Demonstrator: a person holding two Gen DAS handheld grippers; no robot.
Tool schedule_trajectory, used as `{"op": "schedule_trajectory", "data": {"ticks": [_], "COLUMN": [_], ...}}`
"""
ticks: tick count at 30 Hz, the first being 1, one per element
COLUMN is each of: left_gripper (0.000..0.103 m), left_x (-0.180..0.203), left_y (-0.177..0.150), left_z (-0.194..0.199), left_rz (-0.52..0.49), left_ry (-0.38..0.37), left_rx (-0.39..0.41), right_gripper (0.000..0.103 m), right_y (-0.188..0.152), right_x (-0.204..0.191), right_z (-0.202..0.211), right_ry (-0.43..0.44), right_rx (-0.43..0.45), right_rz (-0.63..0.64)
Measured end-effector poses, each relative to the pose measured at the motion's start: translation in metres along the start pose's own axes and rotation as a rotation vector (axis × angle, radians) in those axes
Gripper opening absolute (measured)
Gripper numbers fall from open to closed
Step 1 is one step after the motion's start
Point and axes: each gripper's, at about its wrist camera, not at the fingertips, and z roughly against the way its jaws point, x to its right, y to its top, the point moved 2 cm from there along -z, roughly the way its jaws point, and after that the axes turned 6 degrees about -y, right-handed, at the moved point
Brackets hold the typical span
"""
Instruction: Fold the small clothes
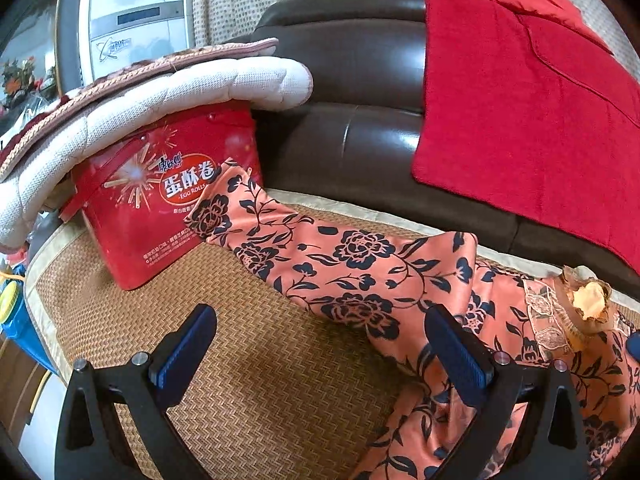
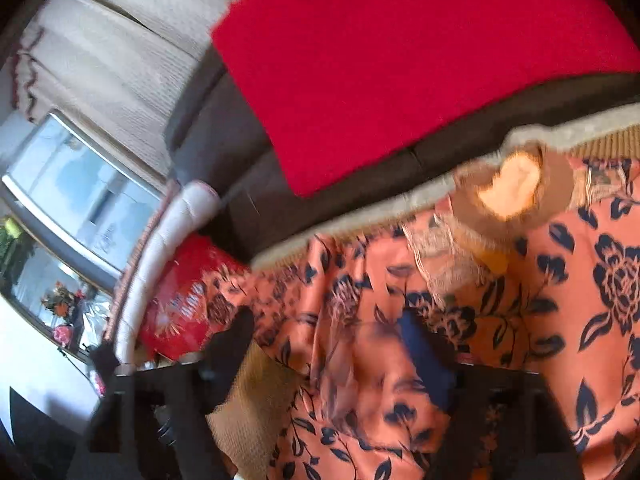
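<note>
A salmon-orange garment with a dark blue flower print [image 1: 360, 272] lies on a woven mat [image 1: 240, 360]. One sleeve stretches left to a red box. Its lace collar [image 1: 560, 320] is at the right. My left gripper [image 1: 320, 340] is open and empty above the mat, its right finger [image 1: 460, 356] over the cloth. The right wrist view is blurred. There the garment [image 2: 580, 280] fills the lower right and my right gripper [image 2: 328, 356] is open over the cloth, nothing held.
A red egg-roll box [image 1: 160, 208] stands at the mat's left under a folded white quilted pad [image 1: 160, 104]. A dark brown leather sofa back [image 1: 352, 92] rises behind, with a red towel [image 1: 520, 100] draped over it.
</note>
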Motion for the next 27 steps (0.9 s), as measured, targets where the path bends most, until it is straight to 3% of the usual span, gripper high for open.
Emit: {"op": "schedule_trajectory", "data": {"ticks": [3, 9, 11, 14, 15, 20, 23, 27], "left_gripper": [0.103, 0.103, 0.103, 0.103, 0.103, 0.103, 0.103, 0.103], "left_x": [0.006, 0.027, 0.024, 0.004, -0.007, -0.059, -0.076, -0.089], "left_y": [-0.001, -0.006, -0.008, -0.007, -0.006, -0.006, -0.006, -0.006], "left_z": [-0.002, -0.008, -0.016, -0.025, -0.029, -0.040, -0.042, -0.049], "left_rz": [-0.017, -0.091, -0.081, -0.016, 0.019, 0.192, 0.234, 0.332], "left_ry": [-0.005, 0.005, 0.006, 0.040, 0.052, 0.079, 0.072, -0.040], "left_rx": [-0.004, -0.025, -0.058, -0.087, -0.100, -0.147, -0.152, -0.170], "right_gripper": [0.081, 0.081, 0.081, 0.077, 0.077, 0.077, 0.077, 0.077], "right_y": [0.010, 0.008, 0.003, -0.008, -0.011, -0.001, 0.001, 0.003], "right_x": [0.007, 0.071, 0.095, 0.123, 0.127, 0.103, 0.095, 0.093], "right_z": [0.022, 0.054, 0.050, 0.021, 0.016, 0.030, 0.037, 0.044], "right_ry": [0.005, -0.146, -0.208, -0.300, -0.309, -0.231, -0.204, -0.221], "right_rx": [0.046, 0.112, 0.076, -0.076, -0.091, -0.013, 0.024, 0.037], "right_rz": [0.005, -0.074, -0.111, -0.149, -0.143, -0.046, -0.023, -0.003]}}
